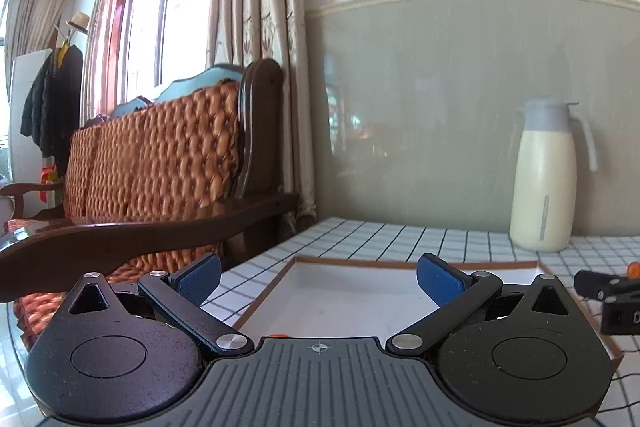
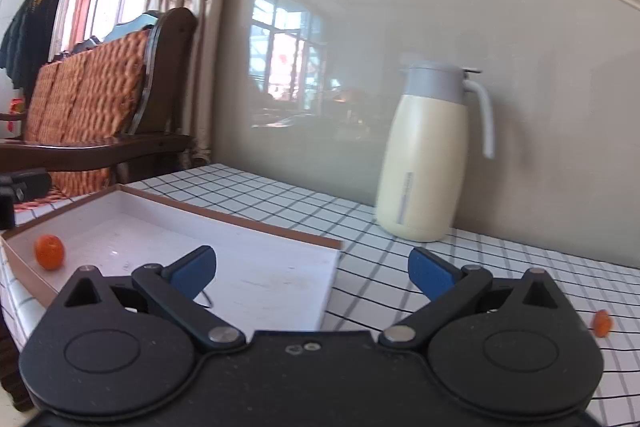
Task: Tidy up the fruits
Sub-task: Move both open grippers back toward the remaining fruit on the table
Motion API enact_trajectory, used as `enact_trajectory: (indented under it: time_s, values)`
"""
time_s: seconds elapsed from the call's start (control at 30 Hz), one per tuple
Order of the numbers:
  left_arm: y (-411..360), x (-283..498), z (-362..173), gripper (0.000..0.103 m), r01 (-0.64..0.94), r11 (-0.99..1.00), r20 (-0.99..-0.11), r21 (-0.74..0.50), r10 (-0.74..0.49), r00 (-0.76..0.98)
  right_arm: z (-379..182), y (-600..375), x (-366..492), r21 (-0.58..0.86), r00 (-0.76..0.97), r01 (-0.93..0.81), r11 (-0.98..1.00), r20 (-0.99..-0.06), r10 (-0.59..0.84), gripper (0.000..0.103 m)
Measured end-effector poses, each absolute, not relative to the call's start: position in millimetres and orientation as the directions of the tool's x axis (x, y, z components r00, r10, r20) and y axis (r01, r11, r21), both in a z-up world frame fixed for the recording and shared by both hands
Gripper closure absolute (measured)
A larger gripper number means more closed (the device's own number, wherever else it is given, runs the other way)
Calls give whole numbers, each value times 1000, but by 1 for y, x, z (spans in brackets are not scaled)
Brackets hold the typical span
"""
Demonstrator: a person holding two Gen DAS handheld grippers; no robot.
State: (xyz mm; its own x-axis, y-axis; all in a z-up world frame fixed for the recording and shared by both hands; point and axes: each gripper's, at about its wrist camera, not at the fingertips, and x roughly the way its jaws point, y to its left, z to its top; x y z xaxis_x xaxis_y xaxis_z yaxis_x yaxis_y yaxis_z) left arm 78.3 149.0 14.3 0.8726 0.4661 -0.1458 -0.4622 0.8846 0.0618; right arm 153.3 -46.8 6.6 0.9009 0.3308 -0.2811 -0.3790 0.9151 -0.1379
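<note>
A shallow white tray with a brown rim [image 2: 240, 223] lies on the checked tablecloth; it also shows in the left wrist view [image 1: 360, 261]. One small orange fruit [image 2: 49, 251] lies inside the tray near its left corner. Another small orange fruit [image 2: 602, 323] lies on the cloth at the far right, outside the tray. A sliver of orange [image 1: 278, 335] peeks out just above the left gripper's body. My left gripper [image 1: 320, 281] is open and empty over the tray. My right gripper [image 2: 312, 273] is open and empty above the tray's right edge.
A cream and grey thermos jug [image 2: 428, 155] stands on the table against the grey wall; it also shows in the left wrist view [image 1: 546, 179]. A wooden sofa with a woven orange cushion [image 1: 160, 163] stands left of the table. The other gripper [image 1: 608, 295] shows at the right edge.
</note>
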Motion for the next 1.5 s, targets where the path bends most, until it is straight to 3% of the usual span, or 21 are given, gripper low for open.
enact_trajectory:
  time_s: [0.23,0.5,1.03,1.5]
  values:
    - [116,85,16,0,-401,909,-169,109,415,894,15,-83,142,-108,921,-360,927,-196,335,6]
    - [86,86,18,0,-313,948,-190,62,319,929,20,-113,140,-147,914,-355,923,-262,310,6]
    - [20,102,12,0,-221,968,-194,116,240,951,16,-171,135,-132,936,-251,959,-287,205,6]
    - [-17,107,8,0,-111,991,-198,71,123,972,13,-208,132,-128,942,-187,974,-306,141,8]
